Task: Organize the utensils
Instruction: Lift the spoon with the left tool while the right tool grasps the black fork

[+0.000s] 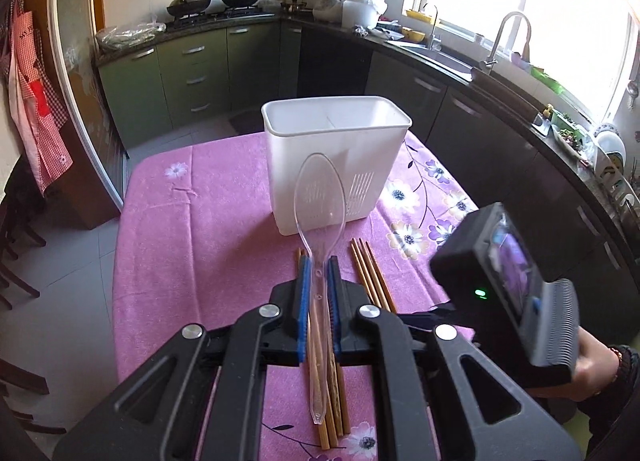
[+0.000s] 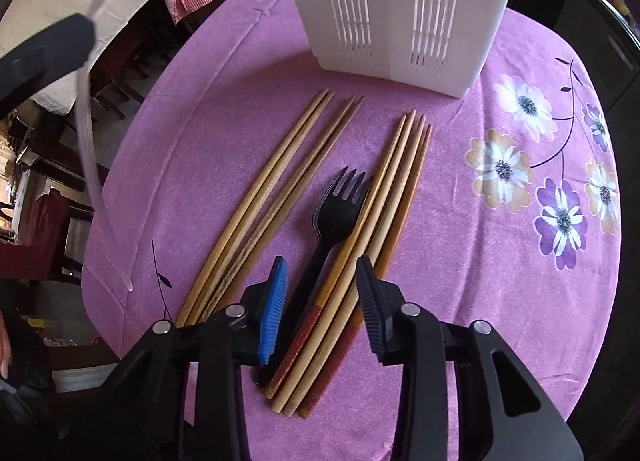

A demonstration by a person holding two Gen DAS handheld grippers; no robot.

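Observation:
My left gripper point(image 1: 319, 265) is shut on the handle of a clear plastic spoon point(image 1: 320, 197), holding it above the table with the bowl toward the white slotted utensil holder point(image 1: 336, 133). The spoon's clear handle point(image 2: 90, 153) also shows at the left of the right wrist view. My right gripper point(image 2: 322, 293) points steeply down, jaws apart. A black plastic fork point(image 2: 336, 201) and a bundle of wooden chopsticks point(image 2: 400, 181) lie between its blue pads point(image 2: 274, 301). I see no pad pressing on them. More chopsticks point(image 2: 280, 173) lie to the left.
The table wears a pink flowered cloth point(image 2: 500, 301); the holder point(image 2: 392, 1) stands at its far side. A person's hand point(image 1: 596, 365) grips the right tool at the lower right. Dark kitchen cabinets point(image 1: 480, 129) and a sink counter curve behind and to the right; chairs stand left.

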